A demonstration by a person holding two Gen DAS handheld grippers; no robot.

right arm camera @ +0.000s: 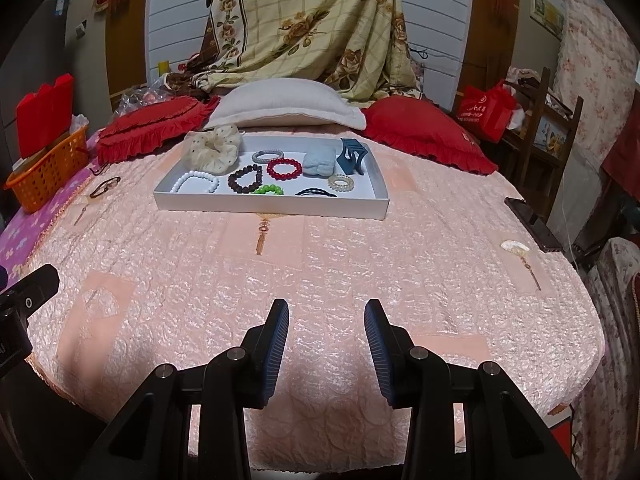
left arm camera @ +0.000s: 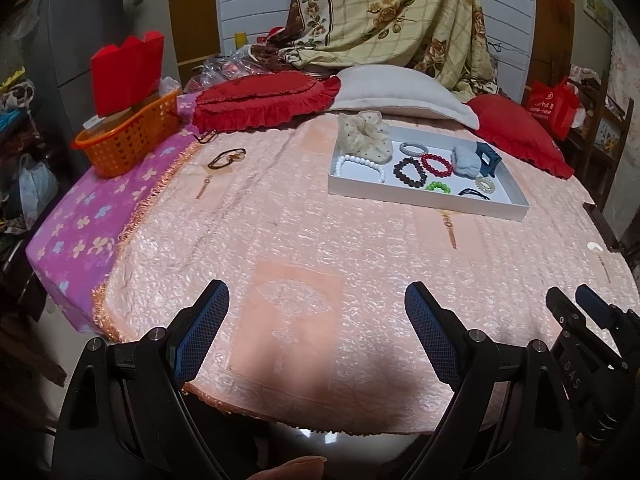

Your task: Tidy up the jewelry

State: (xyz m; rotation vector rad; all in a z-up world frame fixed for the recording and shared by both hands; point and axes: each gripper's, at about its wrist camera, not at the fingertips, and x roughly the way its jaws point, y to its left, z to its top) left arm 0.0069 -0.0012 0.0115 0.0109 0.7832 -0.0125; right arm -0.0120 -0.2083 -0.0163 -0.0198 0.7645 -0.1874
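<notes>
A white tray [left arm camera: 424, 200] [right arm camera: 272, 206] lies on the pink bedspread toward the pillows. In it are a cream scrunchie [right arm camera: 214, 152], white [right arm camera: 196, 182], brown [right arm camera: 245, 178], red [right arm camera: 284, 168] and green [right arm camera: 269, 190] bead bracelets, a blue claw clip [right arm camera: 352, 158] and hair ties. A brown hair loop [left arm camera: 226, 158] [right arm camera: 105, 186] lies on the spread left of the tray, outside it. My left gripper [left arm camera: 316, 292] hovers over the near bedspread, open wide and empty. My right gripper [right arm camera: 326, 306] is beside it, jaws partly apart with nothing between them.
An orange basket [left arm camera: 128, 140] holding a red box stands at the far left. Red frilled pillows [right arm camera: 152, 128] and a white pillow [right arm camera: 288, 108] lie behind the tray. A dark phone [right arm camera: 532, 220] sits at the bed's right edge, with a wooden chair [right arm camera: 552, 128] beyond.
</notes>
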